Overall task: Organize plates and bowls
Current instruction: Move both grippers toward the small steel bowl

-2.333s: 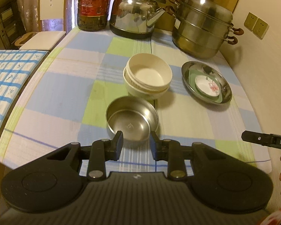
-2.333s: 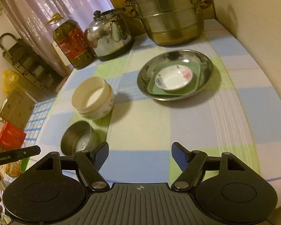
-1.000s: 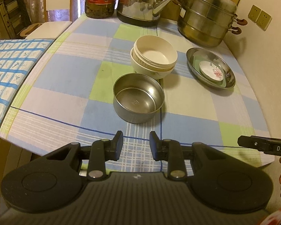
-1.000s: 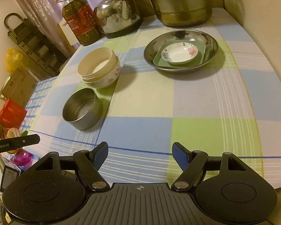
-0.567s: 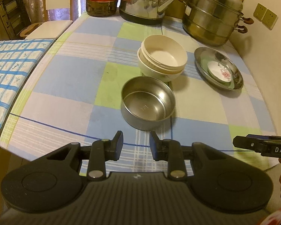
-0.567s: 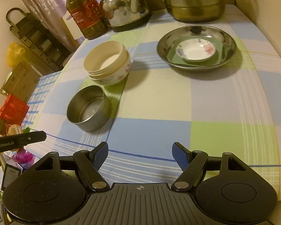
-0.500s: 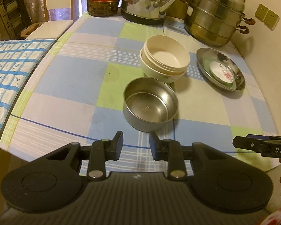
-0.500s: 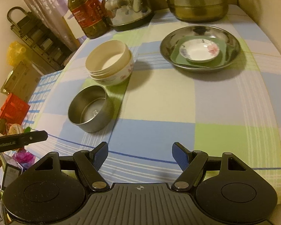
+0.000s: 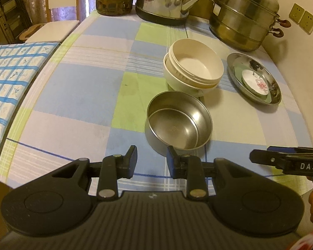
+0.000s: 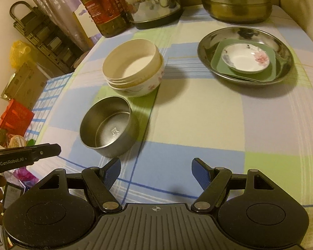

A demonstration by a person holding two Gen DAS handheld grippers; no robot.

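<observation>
Both claws are hovering over the near edge of the checked desk, and both are empty. The left claw is set narrow, with its right tip sitting just short of the near rim of the steel bowl; that bowl is lying just ahead and slightly right of it, so the left hand looks the nearer one. The right claw is spread wide, with the same steel bowl ahead and to its left.

The steel bowl is holding nothing. Just beyond it, the cream bowls are sitting nested, the inner one tilted. Farther right, the steel plate is carrying a green square plate, and a small floral dish is resting on that.
</observation>
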